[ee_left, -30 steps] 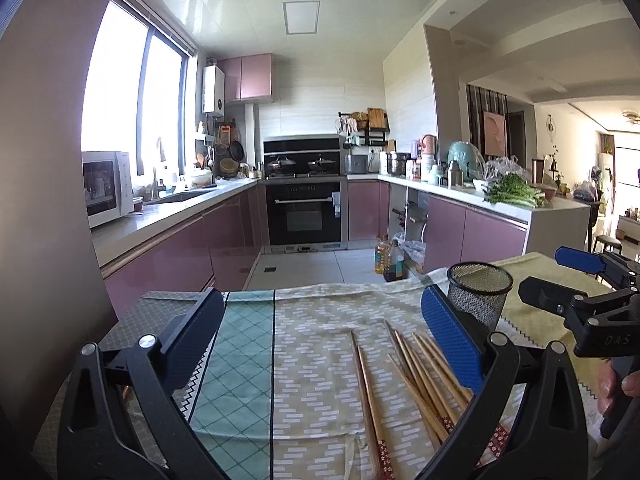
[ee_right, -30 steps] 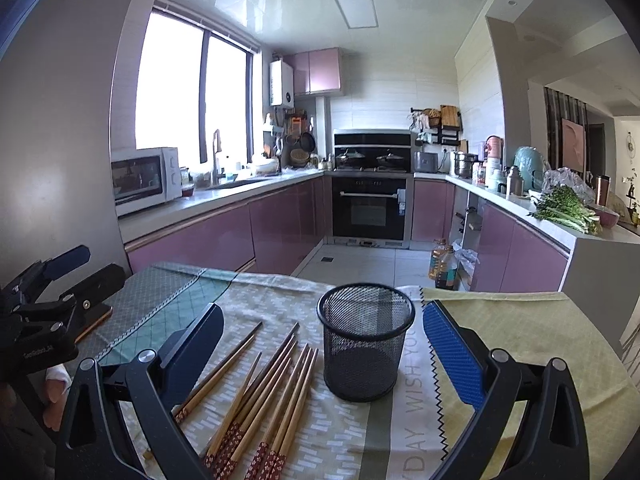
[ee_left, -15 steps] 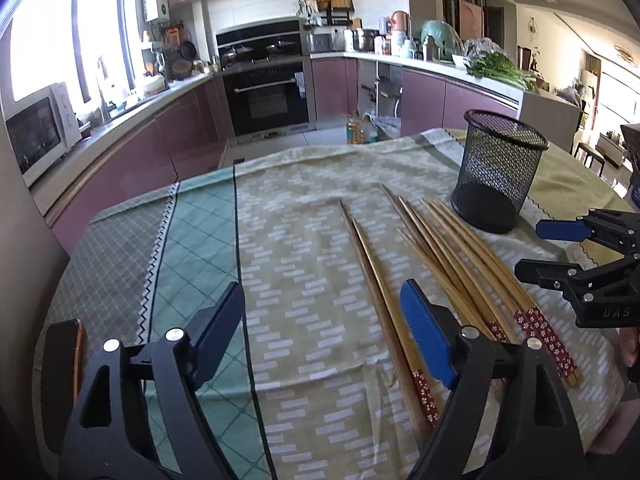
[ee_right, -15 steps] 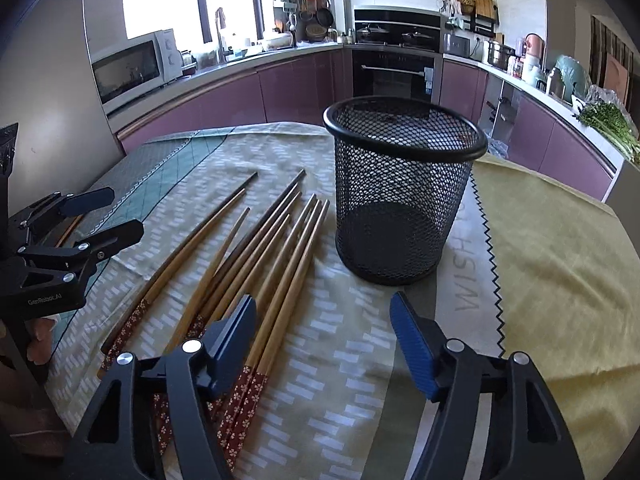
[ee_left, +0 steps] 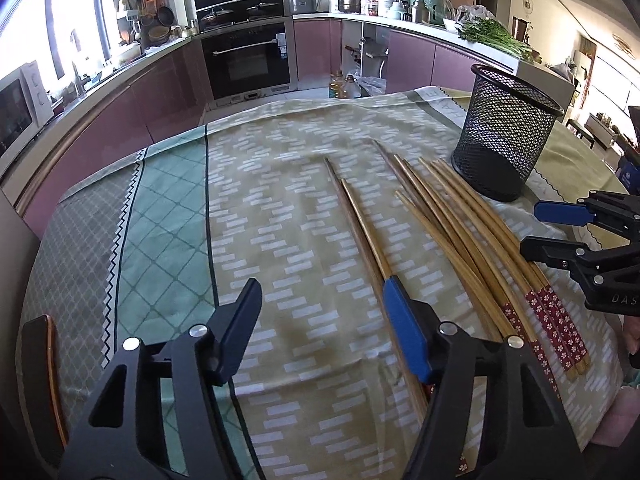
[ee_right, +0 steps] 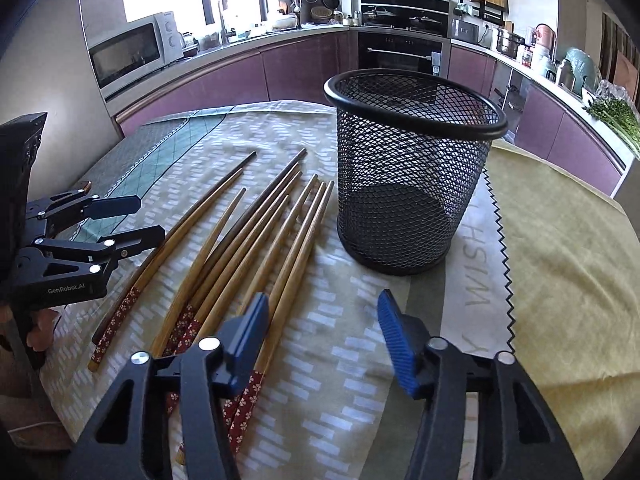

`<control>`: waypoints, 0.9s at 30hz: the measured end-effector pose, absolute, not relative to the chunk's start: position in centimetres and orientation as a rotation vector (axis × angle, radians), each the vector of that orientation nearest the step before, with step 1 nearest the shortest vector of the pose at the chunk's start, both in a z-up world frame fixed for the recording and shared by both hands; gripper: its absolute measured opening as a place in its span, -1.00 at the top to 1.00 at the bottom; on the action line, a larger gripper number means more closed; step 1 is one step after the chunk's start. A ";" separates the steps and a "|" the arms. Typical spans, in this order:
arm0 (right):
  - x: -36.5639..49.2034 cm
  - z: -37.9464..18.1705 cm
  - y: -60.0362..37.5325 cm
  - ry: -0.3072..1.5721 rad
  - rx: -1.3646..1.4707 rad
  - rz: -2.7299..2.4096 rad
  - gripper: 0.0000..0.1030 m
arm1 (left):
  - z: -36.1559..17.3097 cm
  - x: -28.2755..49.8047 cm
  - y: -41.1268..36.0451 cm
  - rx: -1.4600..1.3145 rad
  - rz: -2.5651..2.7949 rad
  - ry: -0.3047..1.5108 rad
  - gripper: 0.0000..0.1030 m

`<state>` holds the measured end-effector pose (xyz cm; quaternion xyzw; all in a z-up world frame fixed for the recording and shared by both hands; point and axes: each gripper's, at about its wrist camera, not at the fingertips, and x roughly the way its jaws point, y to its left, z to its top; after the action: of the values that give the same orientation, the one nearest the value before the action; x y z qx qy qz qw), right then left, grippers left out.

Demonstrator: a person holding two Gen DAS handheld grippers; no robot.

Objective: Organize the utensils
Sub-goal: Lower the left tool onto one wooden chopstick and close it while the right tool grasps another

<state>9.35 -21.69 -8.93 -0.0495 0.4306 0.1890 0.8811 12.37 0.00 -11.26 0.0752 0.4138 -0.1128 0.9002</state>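
Several wooden chopsticks [ee_left: 448, 216] with red flowered ends lie side by side on the tablecloth; they also show in the right wrist view [ee_right: 248, 236]. A black mesh cup [ee_left: 505, 136] stands upright and empty just right of them, also in the right wrist view [ee_right: 408, 168]. My left gripper [ee_left: 320, 300] is open and empty, low over the cloth, its right finger above the leftmost chopstick pair. My right gripper [ee_right: 322, 314] is open and empty, low in front of the cup, its left finger over the rightmost chopsticks. Each gripper shows in the other's view, the right one [ee_left: 560, 232] and the left one [ee_right: 124, 220].
The table [ee_left: 168, 200] carries a green and beige patterned cloth and a yellow cloth [ee_right: 568, 240] on the right. A chair back [ee_left: 44, 360] stands at the table's left edge. Kitchen counters, an oven [ee_left: 248, 60] and a microwave [ee_right: 132, 52] lie beyond.
Both grippers have tilted down and dropped toward the table, closing in on the chopsticks. Both stayed open. The chopsticks and cup have not moved.
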 end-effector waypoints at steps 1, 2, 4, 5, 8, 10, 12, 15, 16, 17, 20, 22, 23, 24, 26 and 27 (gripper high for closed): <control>9.4 -8.9 -21.9 0.899 -0.101 0.394 0.09 | -11.2 12.3 0.0 0.152 -0.241 0.857 -0.21; 9.4 -8.9 -22.0 0.900 -0.099 0.394 0.09 | -11.2 12.4 -0.1 0.148 -0.249 0.859 -0.21; 9.4 -9.1 -22.0 0.904 -0.100 0.397 0.10 | -11.3 12.5 -0.3 0.159 -0.247 0.861 -0.24; 9.5 -9.1 -22.0 0.908 -0.103 0.396 0.12 | -11.3 12.5 -0.2 0.159 -0.246 0.864 -0.23; 9.5 -9.4 -21.7 0.911 -0.130 0.383 0.24 | -11.4 12.7 -0.3 0.157 -0.253 0.869 -0.22; 9.7 -9.4 -21.5 0.915 -0.133 0.386 0.26 | -11.4 12.9 -0.5 0.161 -0.258 0.875 -0.20; 9.9 -9.4 -21.3 0.915 -0.139 0.389 0.30 | -11.5 13.3 -1.0 0.178 -0.261 0.884 -0.07; 10.5 -9.4 -20.8 0.913 -0.143 0.398 0.40 | -11.7 14.0 -1.6 0.179 -0.274 0.893 0.13; 10.7 -9.4 -20.7 0.914 -0.142 0.402 0.43 | -11.7 14.3 -1.8 0.178 -0.275 0.894 0.17; 10.9 -9.4 -20.7 0.914 -0.138 0.405 0.45 | -11.7 14.6 -1.8 0.173 -0.277 0.897 0.27; 11.5 -9.4 -20.7 0.919 -0.118 0.418 0.59 | -11.6 15.3 -2.0 0.148 -0.286 0.907 0.48; 11.8 -9.4 -20.8 0.926 -0.093 0.427 0.81 | -11.5 15.6 -2.2 0.132 -0.285 0.911 0.64; 11.9 -9.4 -20.8 0.928 -0.081 0.434 0.85 | -11.5 15.6 -2.2 0.120 -0.292 0.913 0.79; 11.9 -9.4 -20.9 0.927 -0.073 0.436 0.87 | -11.5 15.6 -2.2 0.115 -0.289 0.913 0.78; 11.8 -9.3 -21.2 0.923 -0.055 0.443 0.89 | -11.5 15.6 -2.2 0.106 -0.280 0.910 0.79; 11.7 -9.3 -21.3 0.921 -0.050 0.446 0.89 | -11.4 15.5 -2.2 0.098 -0.275 0.910 0.80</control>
<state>11.69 -21.29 -9.27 -0.0240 0.4406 0.2135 0.8716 15.52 -2.17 -11.45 0.0470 0.4378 -0.1325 0.8880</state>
